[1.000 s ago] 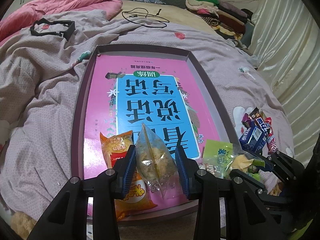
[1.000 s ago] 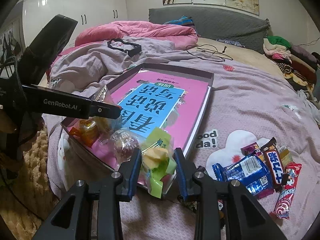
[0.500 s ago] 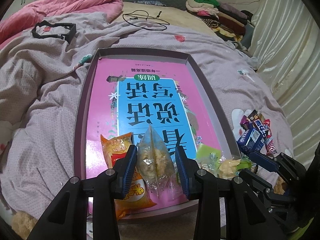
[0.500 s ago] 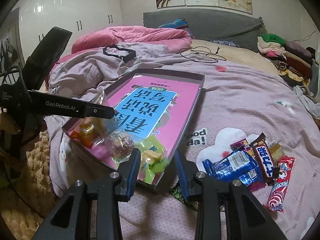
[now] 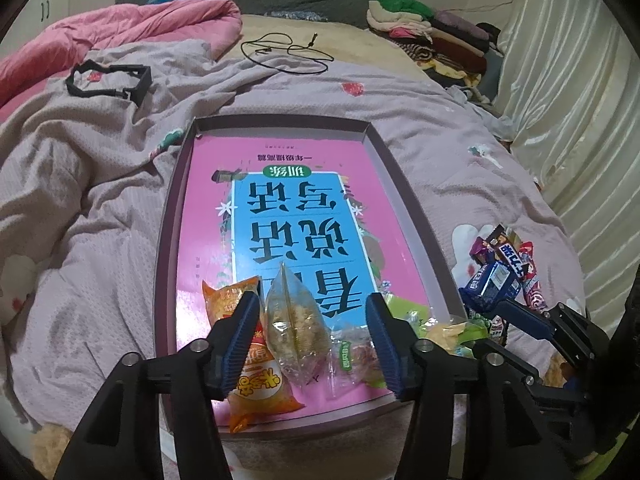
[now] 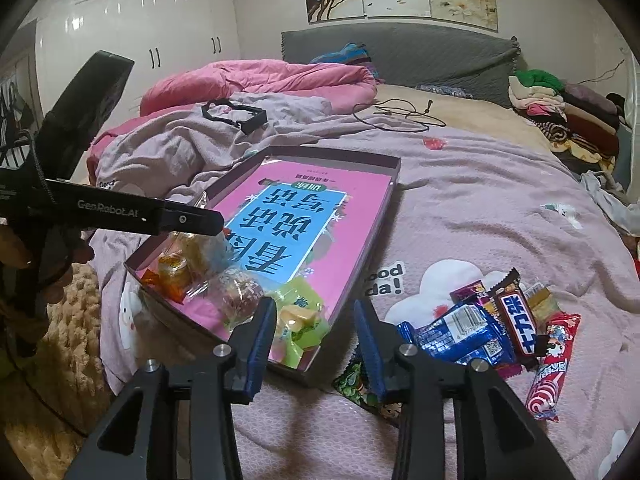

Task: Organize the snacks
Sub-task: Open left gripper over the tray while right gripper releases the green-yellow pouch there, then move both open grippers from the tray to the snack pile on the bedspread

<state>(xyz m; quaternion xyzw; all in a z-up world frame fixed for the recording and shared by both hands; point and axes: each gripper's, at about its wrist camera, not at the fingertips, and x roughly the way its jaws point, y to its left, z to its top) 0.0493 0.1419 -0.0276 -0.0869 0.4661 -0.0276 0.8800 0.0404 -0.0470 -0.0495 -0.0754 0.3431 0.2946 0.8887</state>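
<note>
A shallow purple tray lined with a pink and blue book lies on the bed. At its near end lie an orange snack bag, a clear bag of crumbly snack, a small clear packet and a green packet. My left gripper is open, its jaws either side of the clear bag and apart from it. My right gripper is open and empty over the tray's near corner. A pile of loose snacks, with a blue packet and a chocolate bar, lies right of the tray.
A dark green packet lies just below the tray's corner. A black frame and a black cable lie further up the bed, by a pink duvet. Folded clothes are stacked at the far right.
Both grippers opened: the left let go of the clear bag, the right let go of the green packet, which now lies in the tray. Both drew back a little.
</note>
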